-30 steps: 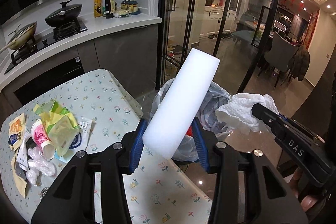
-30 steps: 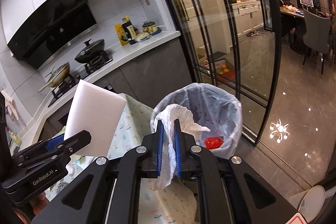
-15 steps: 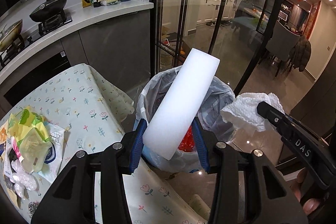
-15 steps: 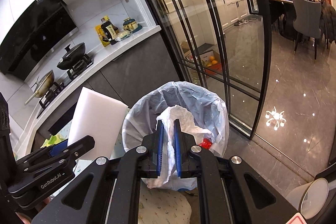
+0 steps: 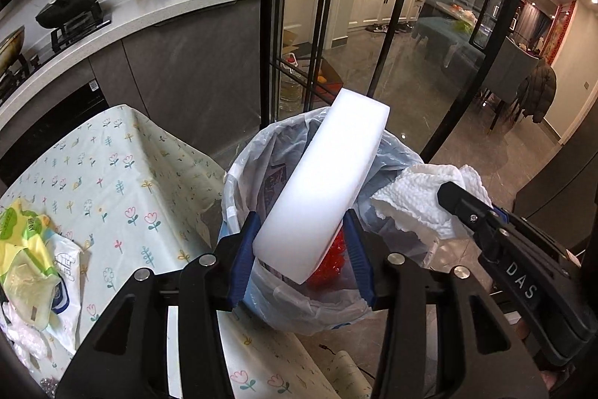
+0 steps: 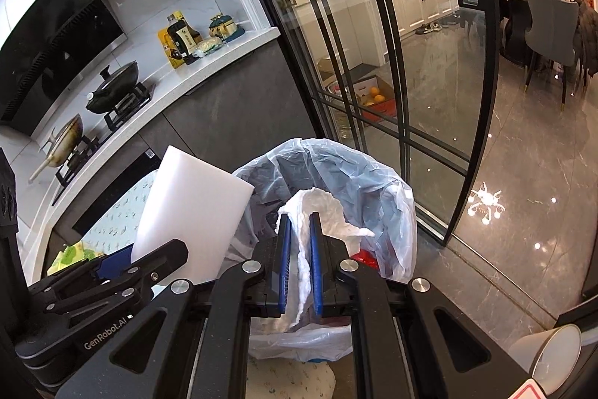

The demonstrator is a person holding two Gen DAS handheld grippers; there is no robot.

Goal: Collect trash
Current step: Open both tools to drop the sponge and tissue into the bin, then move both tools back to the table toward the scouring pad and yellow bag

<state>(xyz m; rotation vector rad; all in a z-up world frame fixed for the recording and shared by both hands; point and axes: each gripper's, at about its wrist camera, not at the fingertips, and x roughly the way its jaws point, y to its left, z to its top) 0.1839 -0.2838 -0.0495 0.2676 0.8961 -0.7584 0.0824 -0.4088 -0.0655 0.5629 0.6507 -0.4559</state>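
A white foam block [image 5: 325,182] sits clamped between the blue pads of the left gripper [image 5: 302,249], tilting up toward one o'clock over the mouth of the plastic-lined trash bin [image 5: 239,174], where something red [image 5: 330,258] lies. At three o'clock of the block, the right gripper [image 6: 299,249] has its jaws pressed together on a crumpled white paper towel [image 6: 321,208], also above the bin. At nine o'clock, wrappers [image 5: 26,249] lie on the floral tablecloth [image 5: 112,174].

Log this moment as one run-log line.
left gripper: shut on foam block | right gripper: shut on paper towel | both above lined trash bin
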